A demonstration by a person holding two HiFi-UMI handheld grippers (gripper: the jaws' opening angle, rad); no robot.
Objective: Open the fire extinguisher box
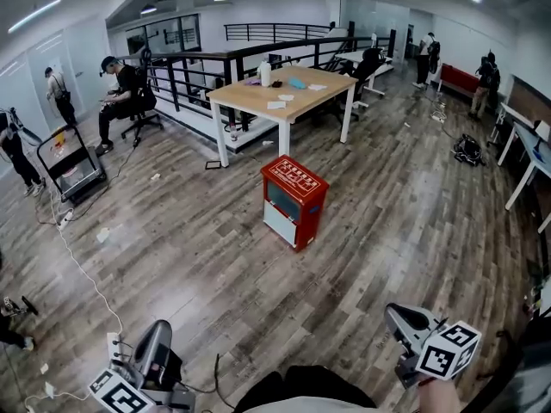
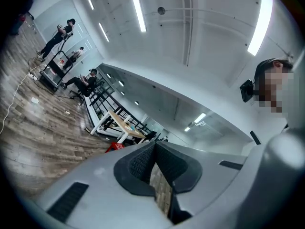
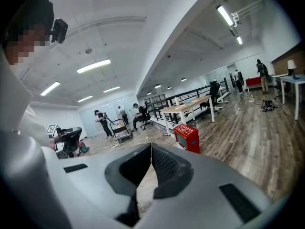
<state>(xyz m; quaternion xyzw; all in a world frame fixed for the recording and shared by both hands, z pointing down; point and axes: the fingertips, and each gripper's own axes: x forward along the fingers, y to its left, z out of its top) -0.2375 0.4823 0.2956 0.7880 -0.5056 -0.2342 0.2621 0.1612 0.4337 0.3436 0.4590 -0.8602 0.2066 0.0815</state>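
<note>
Head view, steeply down into a large open room with a grey-brown wooden plank floor (image 1: 172,256). A red metal fire extinguisher box with a pale windowed front (image 1: 294,200) stands upright on the floor near mid-frame. Its door looks closed and nothing touches it. The windowed front faces down and left in this view, toward the person's left side. A pale wooden worktop on white legs (image 1: 250,95) stands behind it.

2 handheld grippers show at the bottom edge, both well apart from the box. The left gripper (image 1: 160,329) is at lower left, its dark ribbed fingers (image 2: 138,163) clenched together on nothing. The right gripper (image 1: 394,312) is at lower right, its fingers likewise pressed tip to tip and empty.

The box lies ahead and between them, up-right of the left gripper and up-left of the right. The right gripper looks slightly nearer, but the door faces the left one. Opening has seemingly not begun, and an approach comes first.
</note>
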